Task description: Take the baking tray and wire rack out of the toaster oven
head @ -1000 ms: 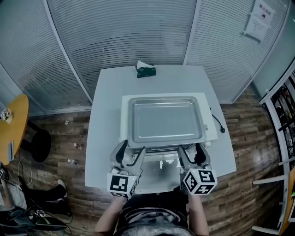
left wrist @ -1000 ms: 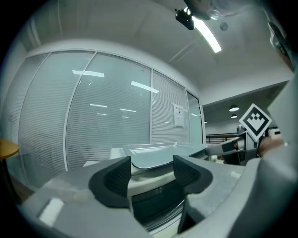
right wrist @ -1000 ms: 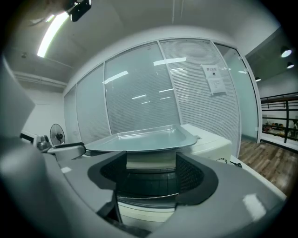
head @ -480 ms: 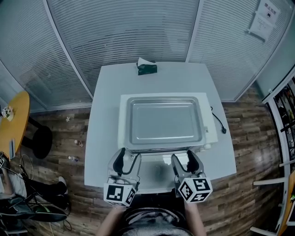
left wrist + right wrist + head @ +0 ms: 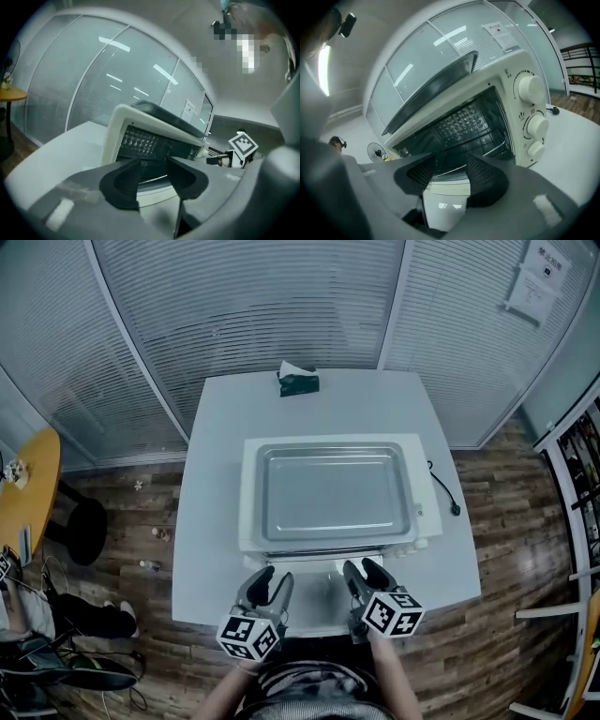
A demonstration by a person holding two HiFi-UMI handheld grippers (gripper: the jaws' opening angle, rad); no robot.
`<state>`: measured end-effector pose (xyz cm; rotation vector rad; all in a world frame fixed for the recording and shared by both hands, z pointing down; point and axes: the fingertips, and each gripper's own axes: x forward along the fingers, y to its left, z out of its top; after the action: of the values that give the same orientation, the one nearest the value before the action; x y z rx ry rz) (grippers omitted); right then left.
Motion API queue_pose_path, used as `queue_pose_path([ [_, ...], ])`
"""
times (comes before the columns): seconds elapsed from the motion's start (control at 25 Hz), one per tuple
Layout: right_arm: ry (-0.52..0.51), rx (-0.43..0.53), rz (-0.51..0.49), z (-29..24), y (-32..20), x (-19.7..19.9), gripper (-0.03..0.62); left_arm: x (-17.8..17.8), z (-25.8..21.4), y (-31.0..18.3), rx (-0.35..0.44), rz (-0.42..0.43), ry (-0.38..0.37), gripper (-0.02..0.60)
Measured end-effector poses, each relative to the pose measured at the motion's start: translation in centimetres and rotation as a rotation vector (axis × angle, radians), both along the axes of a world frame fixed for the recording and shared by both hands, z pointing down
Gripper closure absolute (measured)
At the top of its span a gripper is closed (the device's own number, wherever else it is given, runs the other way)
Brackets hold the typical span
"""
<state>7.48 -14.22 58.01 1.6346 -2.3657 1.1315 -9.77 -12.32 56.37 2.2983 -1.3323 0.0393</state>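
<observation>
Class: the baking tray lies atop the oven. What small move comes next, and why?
Probably ease the left hand-held gripper and right hand-held gripper forward to the wire rack: it sits inside the open oven, and their jaws, just closed partway, hold nothing.

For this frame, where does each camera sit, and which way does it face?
Head view: on the person's head, facing steeply down on the toaster oven, white table, left claw and right claw.
Left gripper view: on the left claw, facing the oven's open front; its jaws have just been closing but stand apart, nothing between them.
Right gripper view: on the right claw, facing the wire rack inside; jaws likewise.
Shared: all three show the baking tray atop the oven.
</observation>
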Motion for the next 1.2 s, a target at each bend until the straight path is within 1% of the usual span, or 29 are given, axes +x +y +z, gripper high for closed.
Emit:
queue_pose_path([
  [0.16, -0.028, -0.067, -0.020, 2.3, -1.2, -0.4, 0.395, 0.2, 4.2, -0.6, -0.157, -0.009, 0.085, 0.400],
  [0.28, -0.033, -0.099, -0.038, 3.7, -2.0, -0.6, 0.395, 0.5, 7.3, -1.1, -0.288, -0.035, 0.186, 0.400],
  [0.36, -0.045, -0.119, -0.046, 4.5, -2.6, -0.8, 0.393, 0.9, 8.8, -1.4, -0.354, -0.051, 0.256, 0.400],
  [0.44, -0.041, -0.139, -0.052, 5.2, -3.1, -0.9, 0.393, 1.3, 10.0, -1.7, -0.391, -0.065, 0.289, 0.400],
  [0.64, -0.049, -0.193, -0.051, 6.6, -3.9, -0.7, 0.393, 2.1, 11.5, -3.0, -0.429, -0.085, 0.303, 0.399],
  [0.88, -0.168, -0.235, -0.008, 7.9, -5.2, -0.4, 0.393, 2.7, 13.2, -4.6, -0.485, -0.130, 0.416, 0.397],
  [0.96, -0.201, -0.240, 0.001, 8.2, -5.7, -0.6, 0.394, 2.8, 13.2, -5.3, -0.494, -0.153, 0.492, 0.394],
  [1.04, -0.246, -0.234, 0.019, 8.3, -6.3, -0.5, 0.417, 2.9, 13.6, -6.2, -0.508, -0.187, 0.596, 0.394],
  [1.12, -0.304, -0.228, 0.048, 8.5, -7.0, -0.2, 0.440, 3.0, 14.0, -7.3, -0.517, -0.224, 0.718, 0.394],
  [1.2, -0.367, -0.238, 0.080, 8.9, -7.2, 0.0, 0.468, 2.9, 14.2, -8.2, -0.508, -0.253, 0.856, 0.397],
])
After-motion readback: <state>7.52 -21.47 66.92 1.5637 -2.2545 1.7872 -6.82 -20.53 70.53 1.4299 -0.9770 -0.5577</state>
